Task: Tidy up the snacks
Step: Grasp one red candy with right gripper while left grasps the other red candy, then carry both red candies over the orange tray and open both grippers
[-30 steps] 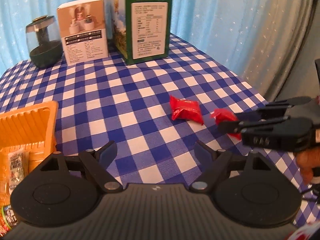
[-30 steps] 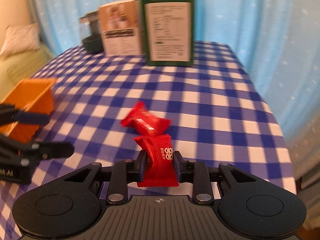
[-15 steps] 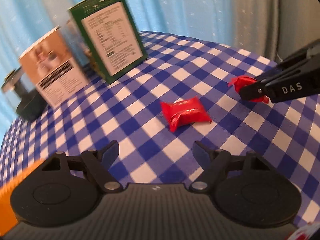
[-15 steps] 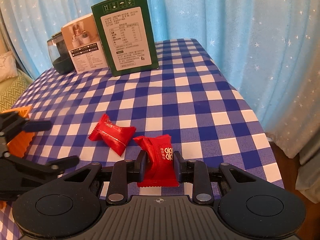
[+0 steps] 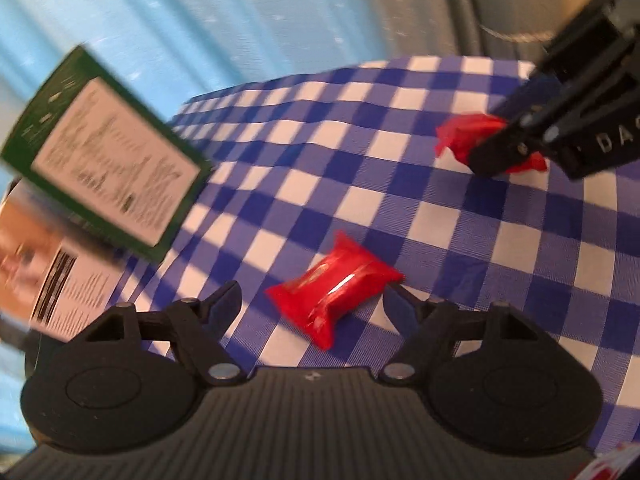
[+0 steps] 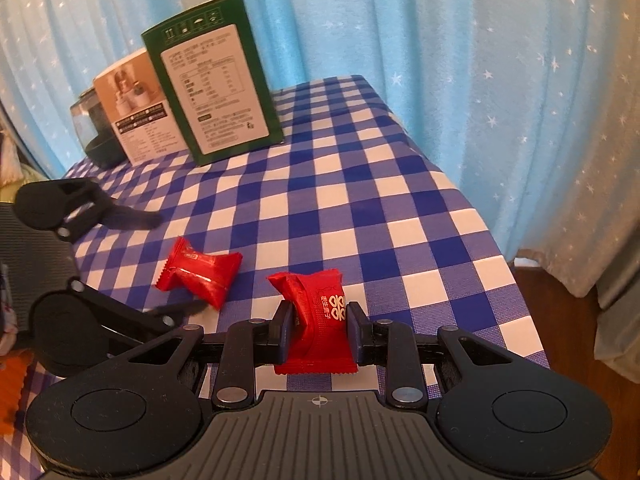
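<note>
Two red candies point(image 6: 320, 316) point(image 5: 336, 292), one gripped.

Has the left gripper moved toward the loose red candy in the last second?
Yes. The left gripper has closed in; the loose red candy now lies between its open fingers on the checked tablecloth.

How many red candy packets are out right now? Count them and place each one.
2. One red packet is clamped in the right gripper. The other packet lies on the checkered tablecloth between the open left gripper's fingers. More may be hidden out of frame.
</note>
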`<state>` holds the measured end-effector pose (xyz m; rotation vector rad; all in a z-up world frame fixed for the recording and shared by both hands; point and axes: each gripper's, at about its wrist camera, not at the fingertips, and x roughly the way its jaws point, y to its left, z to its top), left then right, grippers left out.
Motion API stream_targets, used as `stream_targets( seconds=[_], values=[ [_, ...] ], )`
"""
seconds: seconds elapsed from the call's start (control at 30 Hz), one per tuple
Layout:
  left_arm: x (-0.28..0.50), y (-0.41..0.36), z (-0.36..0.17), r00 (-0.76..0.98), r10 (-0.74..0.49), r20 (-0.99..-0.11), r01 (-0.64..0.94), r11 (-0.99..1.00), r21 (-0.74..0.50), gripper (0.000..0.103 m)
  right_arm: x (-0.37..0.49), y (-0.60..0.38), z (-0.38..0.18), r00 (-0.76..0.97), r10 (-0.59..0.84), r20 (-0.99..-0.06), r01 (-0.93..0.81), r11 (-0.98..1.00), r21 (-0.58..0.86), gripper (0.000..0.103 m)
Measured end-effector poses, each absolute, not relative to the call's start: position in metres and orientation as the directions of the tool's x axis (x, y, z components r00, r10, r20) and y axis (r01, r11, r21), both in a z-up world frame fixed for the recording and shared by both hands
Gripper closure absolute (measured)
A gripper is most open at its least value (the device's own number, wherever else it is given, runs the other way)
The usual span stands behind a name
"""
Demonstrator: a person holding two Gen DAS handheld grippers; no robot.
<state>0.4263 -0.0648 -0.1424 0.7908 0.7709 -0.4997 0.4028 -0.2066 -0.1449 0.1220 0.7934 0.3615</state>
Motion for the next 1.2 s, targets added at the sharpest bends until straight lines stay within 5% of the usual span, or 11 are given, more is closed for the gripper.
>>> stream_targets(
  seconds=[0.17, 0.33, 0.5, 1.2],
  values=[
    [0.438, -0.070, -0.141, 0.575, -0.164, -0.801, 0.719, 0.568, 0.400, 0.034, 0.404, -0.210, -0.142, 0.652, 0.358, -0.668, -0.257, 0.934, 0.250, 0.074],
    [0.460, -0.065, -0.137, 0.470, -0.210, -0.857, 0.711, 0.665, 0.227, 0.061, 0.406, -0.209, -0.144, 0.646, 0.357, -0.675, -0.252, 0.934, 0.254, 0.074],
    [0.467, -0.050, -0.139, 0.418, -0.256, -0.871, 0.596, 0.801, 0.051, 0.076, 0.407, -0.208, -0.145, 0.639, 0.364, -0.678, -0.251, 0.932, 0.263, 0.074],
    [0.347, -0.014, -0.131, 0.538, -0.179, -0.824, 0.188, 0.978, -0.089, 0.081, 0.365, -0.190, -0.133, 0.598, 0.384, -0.703, -0.314, 0.920, 0.235, 0.074]
  ],
)
